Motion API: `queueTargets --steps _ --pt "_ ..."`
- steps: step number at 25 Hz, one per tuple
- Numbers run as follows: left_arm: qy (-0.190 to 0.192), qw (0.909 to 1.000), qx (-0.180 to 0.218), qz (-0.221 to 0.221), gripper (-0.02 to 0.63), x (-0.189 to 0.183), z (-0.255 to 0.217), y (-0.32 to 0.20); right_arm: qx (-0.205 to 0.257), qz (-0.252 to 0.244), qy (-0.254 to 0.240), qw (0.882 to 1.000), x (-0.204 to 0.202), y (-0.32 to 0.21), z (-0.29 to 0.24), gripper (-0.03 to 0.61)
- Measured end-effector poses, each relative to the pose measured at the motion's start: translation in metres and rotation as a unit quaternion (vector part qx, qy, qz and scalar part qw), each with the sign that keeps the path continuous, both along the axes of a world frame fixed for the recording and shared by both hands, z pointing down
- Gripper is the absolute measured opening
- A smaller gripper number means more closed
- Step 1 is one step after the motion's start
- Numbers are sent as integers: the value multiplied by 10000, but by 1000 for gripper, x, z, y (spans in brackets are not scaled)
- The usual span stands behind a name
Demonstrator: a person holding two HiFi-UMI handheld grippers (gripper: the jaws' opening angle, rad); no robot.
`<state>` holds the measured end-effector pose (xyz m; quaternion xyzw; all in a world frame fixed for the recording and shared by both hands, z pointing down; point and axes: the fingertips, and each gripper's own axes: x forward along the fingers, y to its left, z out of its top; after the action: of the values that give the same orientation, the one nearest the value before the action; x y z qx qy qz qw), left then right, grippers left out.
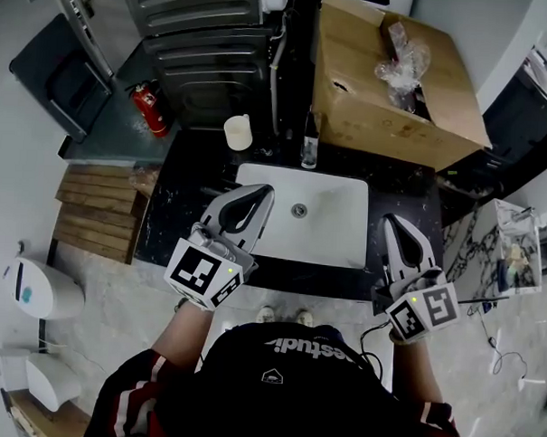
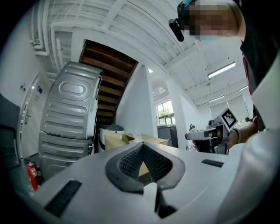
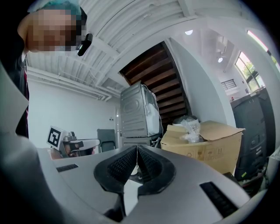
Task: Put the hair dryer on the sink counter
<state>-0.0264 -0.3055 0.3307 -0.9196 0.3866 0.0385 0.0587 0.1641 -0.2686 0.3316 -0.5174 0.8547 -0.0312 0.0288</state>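
Head view: dark sink counter [image 1: 189,178] dead ahead, white basin [image 1: 332,226] sunk in it. Left gripper [image 1: 261,191] over the basin's near-left corner, right gripper [image 1: 390,221] over the counter, right of the basin, the two well apart. Cup [image 1: 238,132] and bottle [image 1: 309,142] at the far edge. Hair dryer not made out in any view.

Left gripper view: jaws clenched tip to tip, empty.

Right gripper view: jaws clenched, empty; cardboard box [image 3: 210,140] far right.

Cardboard box [image 1: 387,100] (plastic wrap [image 1: 402,65] inside) — white cup [image 1: 238,132], red fire extinguisher [image 1: 150,108] to its left.
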Motion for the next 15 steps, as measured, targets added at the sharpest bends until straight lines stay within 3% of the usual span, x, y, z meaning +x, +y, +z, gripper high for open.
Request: queueTargets --steps 15 --pt "-59 9994 -253 220 15 9 9 -3 0 24 168 9999 -2 -3 0 40"
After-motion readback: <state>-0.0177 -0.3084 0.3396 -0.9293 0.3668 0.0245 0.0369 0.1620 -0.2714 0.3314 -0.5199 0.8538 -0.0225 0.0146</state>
